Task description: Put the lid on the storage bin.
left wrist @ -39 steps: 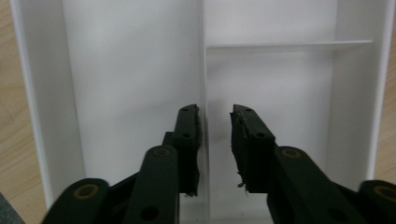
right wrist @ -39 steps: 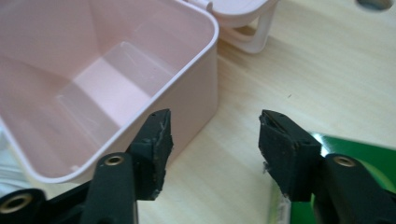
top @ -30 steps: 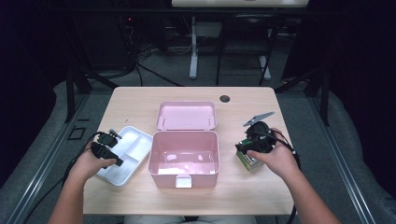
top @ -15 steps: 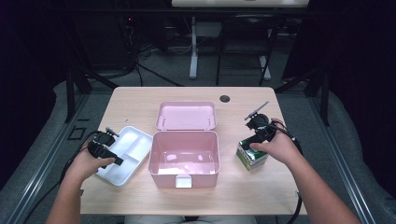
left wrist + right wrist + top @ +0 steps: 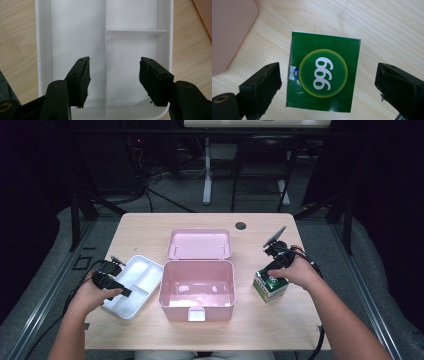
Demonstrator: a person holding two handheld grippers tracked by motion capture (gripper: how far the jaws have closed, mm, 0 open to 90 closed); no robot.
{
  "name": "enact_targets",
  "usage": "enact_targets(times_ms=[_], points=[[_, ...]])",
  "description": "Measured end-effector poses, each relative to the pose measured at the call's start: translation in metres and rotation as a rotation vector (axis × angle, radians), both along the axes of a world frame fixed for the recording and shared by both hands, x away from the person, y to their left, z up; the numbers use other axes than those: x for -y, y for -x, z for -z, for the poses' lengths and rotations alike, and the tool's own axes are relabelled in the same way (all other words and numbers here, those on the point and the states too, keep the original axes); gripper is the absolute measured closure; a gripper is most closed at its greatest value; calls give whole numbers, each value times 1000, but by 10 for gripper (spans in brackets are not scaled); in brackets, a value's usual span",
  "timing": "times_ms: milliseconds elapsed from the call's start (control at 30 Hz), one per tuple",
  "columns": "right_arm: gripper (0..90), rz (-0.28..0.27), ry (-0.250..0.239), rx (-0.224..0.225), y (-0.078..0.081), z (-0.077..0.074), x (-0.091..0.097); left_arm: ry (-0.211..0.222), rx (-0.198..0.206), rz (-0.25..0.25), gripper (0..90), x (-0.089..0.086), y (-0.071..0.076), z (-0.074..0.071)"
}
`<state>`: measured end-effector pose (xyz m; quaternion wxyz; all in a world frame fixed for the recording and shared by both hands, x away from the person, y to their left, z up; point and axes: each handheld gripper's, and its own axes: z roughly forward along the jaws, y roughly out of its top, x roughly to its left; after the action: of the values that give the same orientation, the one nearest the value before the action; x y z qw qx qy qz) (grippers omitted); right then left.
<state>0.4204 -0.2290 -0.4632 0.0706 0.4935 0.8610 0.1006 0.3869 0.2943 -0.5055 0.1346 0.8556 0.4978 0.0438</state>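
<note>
Wooden table (image 5: 150,227), fingers (image 5: 264,87) spread, green box (image 5: 323,72) untouched

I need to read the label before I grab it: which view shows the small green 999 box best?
The right gripper view: the small green cardboard box lies square to the camera, its 999 label sharp, between the open right gripper jaws. The high view shows the box small and partly covered by the hand. The left gripper view looks at the white plastic divided tray.

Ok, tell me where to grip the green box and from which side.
Come from straight above, where the right gripper hangs open. Close the fingers on the two opposite upright sides of the green box: it stands on the table, flat faces clear, likely an easy squeeze.
</note>
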Motion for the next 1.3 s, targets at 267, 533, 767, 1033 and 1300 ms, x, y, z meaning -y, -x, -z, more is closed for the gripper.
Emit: enact_targets(times_ms=[267,533,767,1033,1300], points=[[60,8,4,-34,-4,12,-2,14,-2,-5,412,-1,-1,0],[75,13,7,-65,-5,26,-6,17,-4,-3,412,-4,-1,0],[120,27,4,-86,-7,30,-3,18,-4,2,411,-3,-1,0],[127,55,-9,-113,-8,32,-2,15,-8,6,411,-2,-2,1],[136,64,4,-126,-9,36,-3,24,-1,1,411,-3,-1,-1]])
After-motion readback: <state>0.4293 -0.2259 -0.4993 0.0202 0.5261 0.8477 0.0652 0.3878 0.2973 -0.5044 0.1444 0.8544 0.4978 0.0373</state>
